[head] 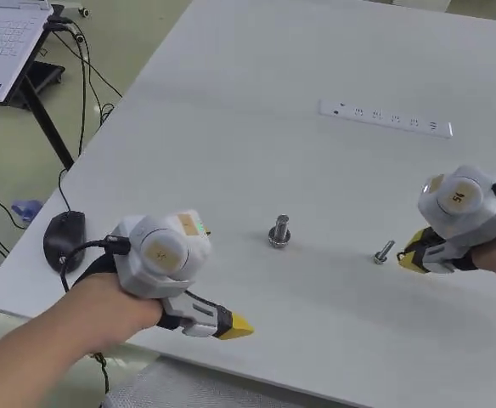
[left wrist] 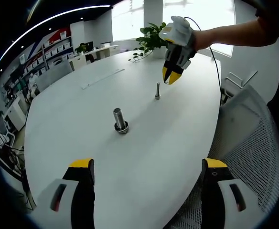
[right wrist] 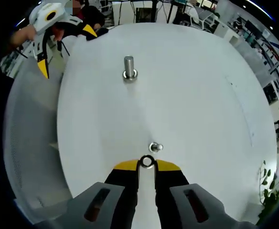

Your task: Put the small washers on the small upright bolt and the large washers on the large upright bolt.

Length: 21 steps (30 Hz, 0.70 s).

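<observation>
An office meeting room. A long white oval table (head: 231, 127) bears a power strip (head: 385, 118) and a computer mouse (head: 64, 238). Beside the table, a laptop (head: 6, 38) sits on a stand with trailing cables. A mesh office chair (left wrist: 247, 148) stands at the table's edge. Beyond the table are potted plants (left wrist: 151, 38), bright windows (left wrist: 197, 12) and shelving (left wrist: 58, 45).

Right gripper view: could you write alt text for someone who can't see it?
The right gripper, its yellow-tipped fingers shut on a small washer, holds it just short of the small upright bolt on a white table. Farther on stands the large upright bolt, with the left gripper open at the table's far edge.
</observation>
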{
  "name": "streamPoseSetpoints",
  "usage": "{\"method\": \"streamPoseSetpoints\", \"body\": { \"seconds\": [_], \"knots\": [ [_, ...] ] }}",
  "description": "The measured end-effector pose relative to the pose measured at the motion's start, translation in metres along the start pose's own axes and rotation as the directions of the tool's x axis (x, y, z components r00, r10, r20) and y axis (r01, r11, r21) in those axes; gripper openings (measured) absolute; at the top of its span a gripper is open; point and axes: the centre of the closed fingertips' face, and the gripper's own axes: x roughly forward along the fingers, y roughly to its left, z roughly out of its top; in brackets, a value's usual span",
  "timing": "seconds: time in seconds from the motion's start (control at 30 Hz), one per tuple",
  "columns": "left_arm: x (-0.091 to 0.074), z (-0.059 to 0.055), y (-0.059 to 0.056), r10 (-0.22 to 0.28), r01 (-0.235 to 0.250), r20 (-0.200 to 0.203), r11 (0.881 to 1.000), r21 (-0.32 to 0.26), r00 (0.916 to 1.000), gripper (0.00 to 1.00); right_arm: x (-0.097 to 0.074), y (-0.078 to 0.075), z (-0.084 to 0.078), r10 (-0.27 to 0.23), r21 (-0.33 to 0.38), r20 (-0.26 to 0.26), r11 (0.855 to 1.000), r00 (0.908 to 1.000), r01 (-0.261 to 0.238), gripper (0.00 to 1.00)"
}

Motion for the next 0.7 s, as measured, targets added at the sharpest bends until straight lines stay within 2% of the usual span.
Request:
{"method": "streamPoseSetpoints", "body": {
  "seconds": [0.3,0.7],
  "knots": [
    [0.0,-0.002,0.0,-0.004,0.004,-0.006,1.0,-0.002,1.0,0.92,-0.001,-0.016,0.013,-0.022,0.015,0.025,1.0,0.9994,0.022,0.12],
    [-0.001,-0.005,0.002,-0.004,0.004,-0.018,1.0,-0.002,0.9998,0.91,0.012,-0.015,0.013,-0.001,0.003,0.008,1.0,1.0,0.001,0.13]
  ]
}}
